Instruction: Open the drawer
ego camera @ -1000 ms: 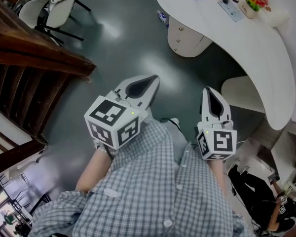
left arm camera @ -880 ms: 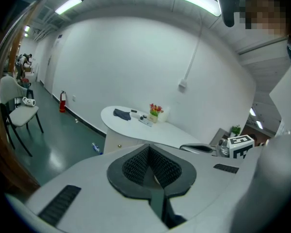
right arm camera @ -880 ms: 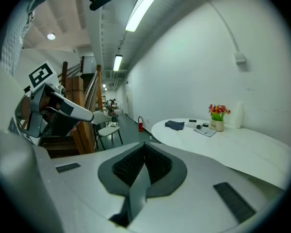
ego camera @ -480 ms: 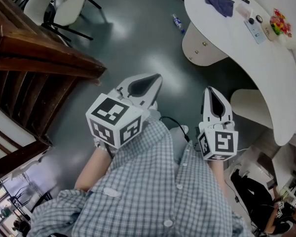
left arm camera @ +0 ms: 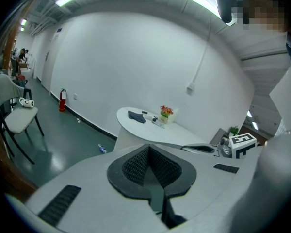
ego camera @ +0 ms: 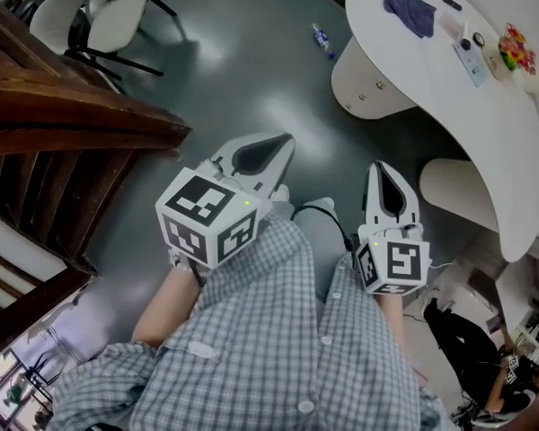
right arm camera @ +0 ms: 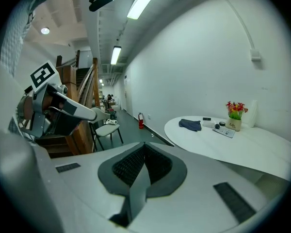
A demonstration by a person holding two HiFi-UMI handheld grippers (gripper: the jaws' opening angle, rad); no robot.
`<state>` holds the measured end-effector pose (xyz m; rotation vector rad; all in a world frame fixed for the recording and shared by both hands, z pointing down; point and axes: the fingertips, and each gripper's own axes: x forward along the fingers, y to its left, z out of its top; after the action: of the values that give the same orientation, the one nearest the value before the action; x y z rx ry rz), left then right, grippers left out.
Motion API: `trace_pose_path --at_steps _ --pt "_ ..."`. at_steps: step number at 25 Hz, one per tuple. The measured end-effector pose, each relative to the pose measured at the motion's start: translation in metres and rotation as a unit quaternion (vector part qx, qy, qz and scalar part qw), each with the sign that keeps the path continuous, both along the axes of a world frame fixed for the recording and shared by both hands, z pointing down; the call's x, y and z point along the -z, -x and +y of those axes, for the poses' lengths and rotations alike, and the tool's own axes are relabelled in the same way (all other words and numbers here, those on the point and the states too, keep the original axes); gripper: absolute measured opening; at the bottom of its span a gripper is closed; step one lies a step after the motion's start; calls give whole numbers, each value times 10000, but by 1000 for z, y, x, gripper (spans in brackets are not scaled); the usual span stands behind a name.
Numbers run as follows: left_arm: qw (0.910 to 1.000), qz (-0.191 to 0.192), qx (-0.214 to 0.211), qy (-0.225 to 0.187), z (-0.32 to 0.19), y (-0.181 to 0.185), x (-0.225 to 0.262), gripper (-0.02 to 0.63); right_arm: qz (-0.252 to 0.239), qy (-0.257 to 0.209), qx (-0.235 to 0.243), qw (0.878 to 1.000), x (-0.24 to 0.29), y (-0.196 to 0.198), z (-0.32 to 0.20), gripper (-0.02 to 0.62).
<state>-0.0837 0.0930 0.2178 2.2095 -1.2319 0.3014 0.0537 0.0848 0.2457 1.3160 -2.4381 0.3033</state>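
The white curved counter point(ego camera: 472, 119) occupies the upper right of the head view. A dark blue cloth point(ego camera: 408, 9) lies near its far left edge, and a pot of red and yellow flowers point(ego camera: 514, 48) stands to the right of the cloth. A white rounded drawer cabinet point(ego camera: 370, 83) stands under the counter's left end. A clear plastic bottle point(ego camera: 322, 39) lies on the grey floor point(ego camera: 251, 88), left of the cabinet. A brown wooden staircase point(ego camera: 72, 119) stands at the left, with a white chair point(ego camera: 103, 12) behind it.

Below me: glossy dark floor point(ego camera: 242, 79), a wooden staircase point(ego camera: 63, 124) on my left, a white chair point(ego camera: 99, 12) beyond it. Ahead on my right: curved white tabletop point(ego camera: 485, 142) near a plain white wall point(left arm camera: 136, 67), with a red fire extinguisher point(left arm camera: 62, 100) at the wall's foot. Strip lights point(right arm camera: 144, 0) overhead.
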Motion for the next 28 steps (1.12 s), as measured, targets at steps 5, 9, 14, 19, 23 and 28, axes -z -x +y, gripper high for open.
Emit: trace_pose_path --at_steps 5,9,14,19,23,28 --pt "9999 53 -63 61 -14 -6 -6 3 38 69 -10 10000 -7 -4 -14 9" --pt "9999 23 -60 85 -32 -9 -10 3 42 135 36 9999 -13 -4 -32 9" --pt "10000 22 36 66 -57 -12 -8 3 13 189 223 9996 -17 0 -58 9" --pt "9997 -9 236 68 -82 -13 -4 3 18 251 414 9988 -18 0 -86 9" --pt "9993 -62 315 182 -95 -18 -9 3 -45 402 476 9980 -26 -7 -102 9" --pt "9991 -87 395 141 -112 -18 -13 3 -153 502 523 9973 -34 -7 -117 9"
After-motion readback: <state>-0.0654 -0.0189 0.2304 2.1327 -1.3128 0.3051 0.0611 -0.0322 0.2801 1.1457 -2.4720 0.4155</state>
